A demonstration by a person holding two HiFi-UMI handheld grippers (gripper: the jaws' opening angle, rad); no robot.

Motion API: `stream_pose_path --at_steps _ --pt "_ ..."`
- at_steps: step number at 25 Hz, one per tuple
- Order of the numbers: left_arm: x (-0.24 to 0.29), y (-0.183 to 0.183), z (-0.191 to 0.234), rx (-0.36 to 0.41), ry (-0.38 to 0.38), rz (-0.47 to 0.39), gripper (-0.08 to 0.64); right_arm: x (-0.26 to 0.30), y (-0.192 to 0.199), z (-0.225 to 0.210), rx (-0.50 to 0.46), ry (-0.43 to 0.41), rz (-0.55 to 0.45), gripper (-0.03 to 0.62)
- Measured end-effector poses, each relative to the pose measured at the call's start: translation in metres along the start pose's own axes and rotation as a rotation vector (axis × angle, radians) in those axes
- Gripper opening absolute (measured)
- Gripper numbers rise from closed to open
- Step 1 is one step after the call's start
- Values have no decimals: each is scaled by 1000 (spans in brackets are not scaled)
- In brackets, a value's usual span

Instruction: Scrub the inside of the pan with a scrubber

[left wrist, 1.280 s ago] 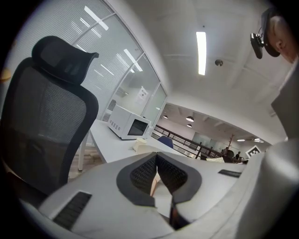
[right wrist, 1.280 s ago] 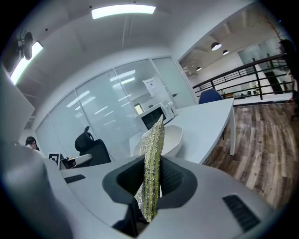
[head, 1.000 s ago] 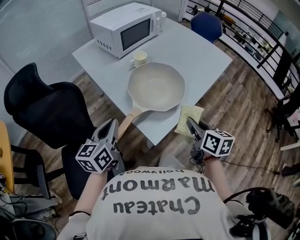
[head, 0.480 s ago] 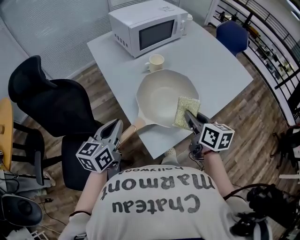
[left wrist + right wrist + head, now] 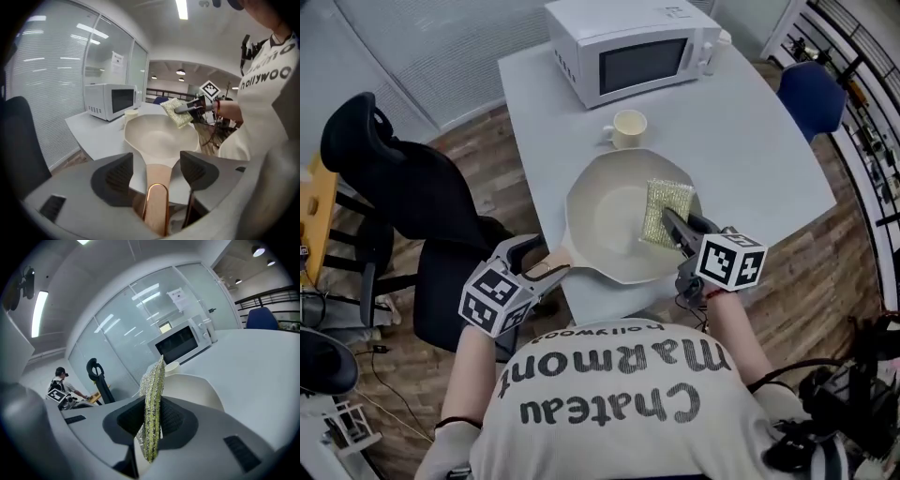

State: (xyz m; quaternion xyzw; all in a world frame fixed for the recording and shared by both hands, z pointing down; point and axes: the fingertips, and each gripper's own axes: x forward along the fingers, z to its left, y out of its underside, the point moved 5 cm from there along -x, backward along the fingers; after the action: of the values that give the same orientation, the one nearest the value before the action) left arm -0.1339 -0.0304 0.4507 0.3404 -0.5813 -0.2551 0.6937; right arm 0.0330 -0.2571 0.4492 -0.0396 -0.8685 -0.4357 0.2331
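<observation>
2 claws: left gripper (image 5: 157, 169), jaws just opened wide, straddles wooden handle (image 5: 157, 187) of cream round pan (image 5: 607, 220), likely to steady it; right gripper (image 5: 152, 420) clamps yellow-green mesh scrubber (image 5: 153, 390) over pan's inside.

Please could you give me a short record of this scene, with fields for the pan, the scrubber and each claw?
pan: on the white table
scrubber: clamped in the right claw, over the pan's inside
left claw: jaws have just been opening, apart around the pan handle, not pressing it
right claw: shut on the scrubber
nearby: cup and microwave behind the pan
</observation>
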Motion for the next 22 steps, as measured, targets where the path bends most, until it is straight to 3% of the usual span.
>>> stream_pose_path --at_steps 3,6,11,16,22 --pt "22 6 -1 63 40 162 314 24 -6 -6 -16 -78 56 55" --pt "39 11 -3 65 59 252 314 50 -10 -3 -52 -174 115 55" --pt "57 16 -7 26 21 309 318 93 -5 23 -149 -390 243 55" --pt "66 29 -11 22 -38 389 319 113 28 48 -252 -593 425 55" --pt "74 34 -7 90 -94 476 308 130 65 61 -276 -719 573 55"
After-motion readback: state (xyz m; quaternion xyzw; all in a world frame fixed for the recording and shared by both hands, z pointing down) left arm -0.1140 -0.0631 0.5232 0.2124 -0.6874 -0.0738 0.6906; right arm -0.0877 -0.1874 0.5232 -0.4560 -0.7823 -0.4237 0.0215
